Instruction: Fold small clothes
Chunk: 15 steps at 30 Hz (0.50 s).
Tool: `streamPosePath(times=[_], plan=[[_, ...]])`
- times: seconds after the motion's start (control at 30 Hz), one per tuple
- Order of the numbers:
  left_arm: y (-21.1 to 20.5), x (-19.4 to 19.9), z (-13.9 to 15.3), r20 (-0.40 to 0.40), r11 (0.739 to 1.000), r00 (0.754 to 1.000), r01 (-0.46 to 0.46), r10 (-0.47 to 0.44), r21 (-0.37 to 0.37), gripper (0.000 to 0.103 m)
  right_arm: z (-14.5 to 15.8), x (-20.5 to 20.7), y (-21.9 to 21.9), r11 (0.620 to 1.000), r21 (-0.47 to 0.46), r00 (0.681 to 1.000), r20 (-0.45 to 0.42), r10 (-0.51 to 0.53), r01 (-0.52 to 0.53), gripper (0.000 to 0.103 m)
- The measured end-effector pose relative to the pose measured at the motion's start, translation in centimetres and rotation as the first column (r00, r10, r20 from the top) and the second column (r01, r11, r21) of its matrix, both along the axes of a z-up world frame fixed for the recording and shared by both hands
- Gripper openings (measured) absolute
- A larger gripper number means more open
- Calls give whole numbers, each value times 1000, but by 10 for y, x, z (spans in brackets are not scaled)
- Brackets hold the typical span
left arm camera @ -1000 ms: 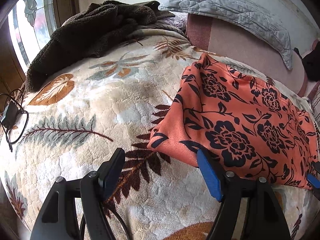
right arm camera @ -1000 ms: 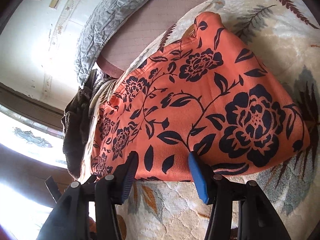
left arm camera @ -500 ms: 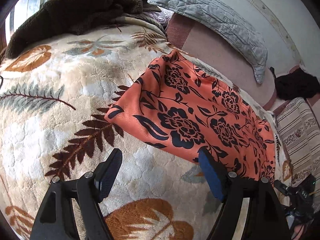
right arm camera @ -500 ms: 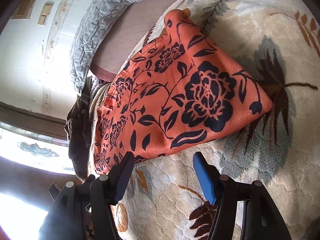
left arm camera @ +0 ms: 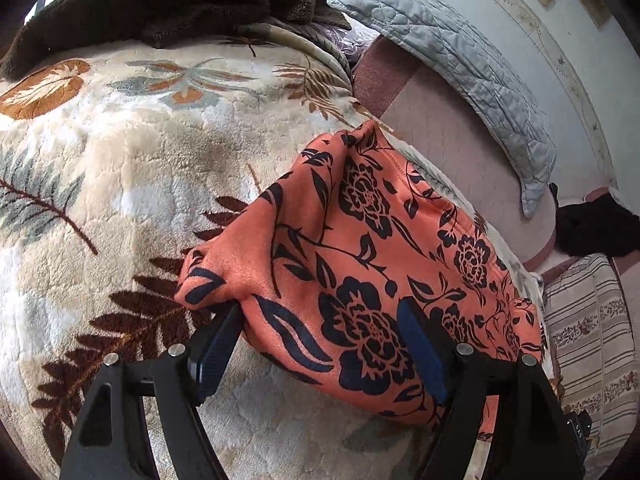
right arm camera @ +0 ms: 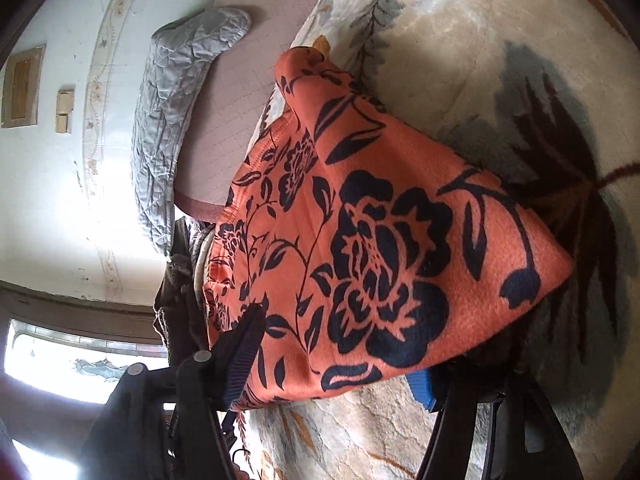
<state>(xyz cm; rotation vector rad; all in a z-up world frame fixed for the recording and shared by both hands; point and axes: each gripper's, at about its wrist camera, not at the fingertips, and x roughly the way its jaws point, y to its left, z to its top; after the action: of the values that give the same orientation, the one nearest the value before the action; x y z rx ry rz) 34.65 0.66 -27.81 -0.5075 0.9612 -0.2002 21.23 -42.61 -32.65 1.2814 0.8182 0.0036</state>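
Note:
An orange garment with a black flower print (left arm camera: 360, 264) lies folded on a plush leaf-patterned blanket (left arm camera: 120, 184). My left gripper (left arm camera: 320, 344) is open, its jaws straddling the garment's near edge, one finger under the cloth at its left corner and the other on top. In the right wrist view the same garment (right arm camera: 380, 248) fills the centre. My right gripper (right arm camera: 336, 356) is open too, with the garment's near edge between its fingers, the right blue pad partly hidden under the cloth.
A dark brown fleece (left arm camera: 160, 4) is heaped at the far end of the bed. A grey quilted pillow (left arm camera: 460, 56) leans on the wall over a pink mattress (left arm camera: 452, 152). A striped cushion (left arm camera: 588, 340) lies at the right. A window (right arm camera: 80, 364) is behind.
Both grippers have moved forward onto the garment. Their open jaws now straddle its near edge, where before they hovered short of it.

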Motion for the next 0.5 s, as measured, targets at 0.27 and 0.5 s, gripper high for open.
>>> streamPosePath(times=[0.27, 0.5], plan=[[-2, 9, 5, 71, 999, 997, 9, -13, 46, 35, 0, 17, -5, 998, -41, 999, 12, -46, 47, 49], [-7, 3, 14, 106, 997, 994, 30, -38, 73, 18, 19, 17, 2, 973, -230, 999, 11, -33, 35, 17]])
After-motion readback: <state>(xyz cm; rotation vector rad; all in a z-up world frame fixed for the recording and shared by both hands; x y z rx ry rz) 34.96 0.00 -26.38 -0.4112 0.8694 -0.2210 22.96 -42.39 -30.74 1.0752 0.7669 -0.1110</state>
